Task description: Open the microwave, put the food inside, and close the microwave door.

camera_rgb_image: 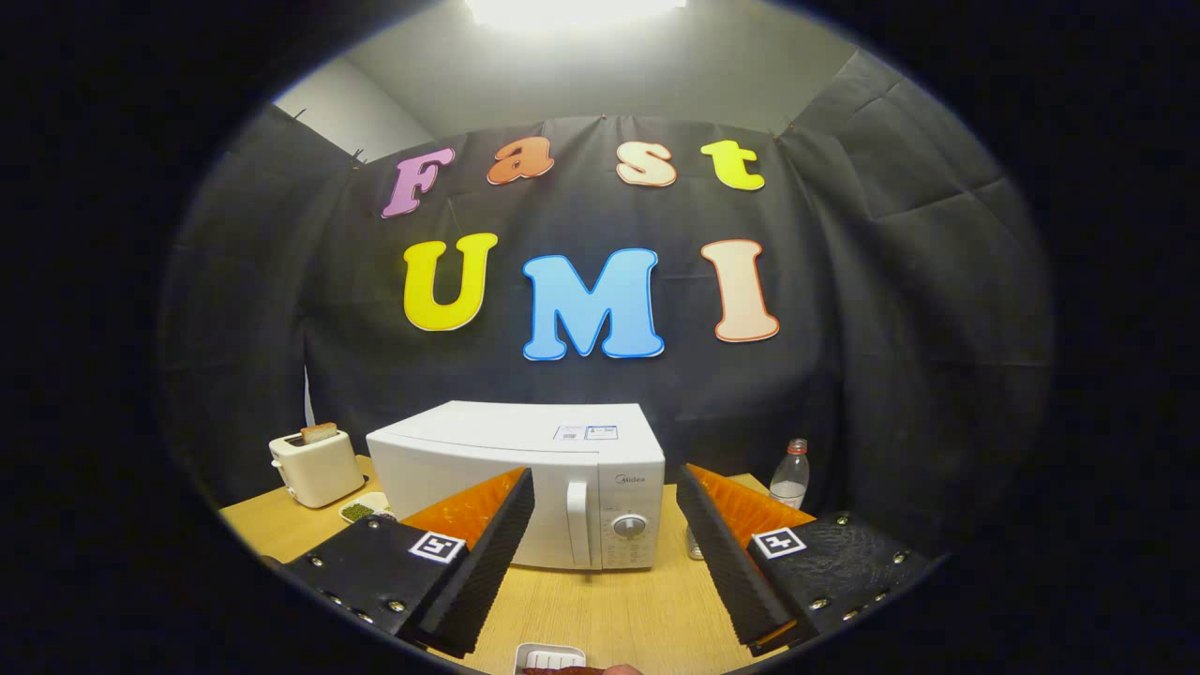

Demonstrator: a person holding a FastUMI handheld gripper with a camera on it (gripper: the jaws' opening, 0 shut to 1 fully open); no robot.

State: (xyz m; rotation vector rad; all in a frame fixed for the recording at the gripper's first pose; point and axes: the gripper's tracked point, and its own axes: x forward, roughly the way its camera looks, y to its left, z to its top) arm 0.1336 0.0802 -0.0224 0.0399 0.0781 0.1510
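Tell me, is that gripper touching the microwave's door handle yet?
Apart. In the gripper view the gripper is open, its fingers spread wide, and bare table lies between them and the microwave, whose door handle stands beyond them.

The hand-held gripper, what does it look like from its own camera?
The hand-held gripper has two long wedge-shaped fingers whose inner faces are ribbed. Each finger sits on a flat textured plate studded with small metal screws, and each plate carries a square black-and-white tag.
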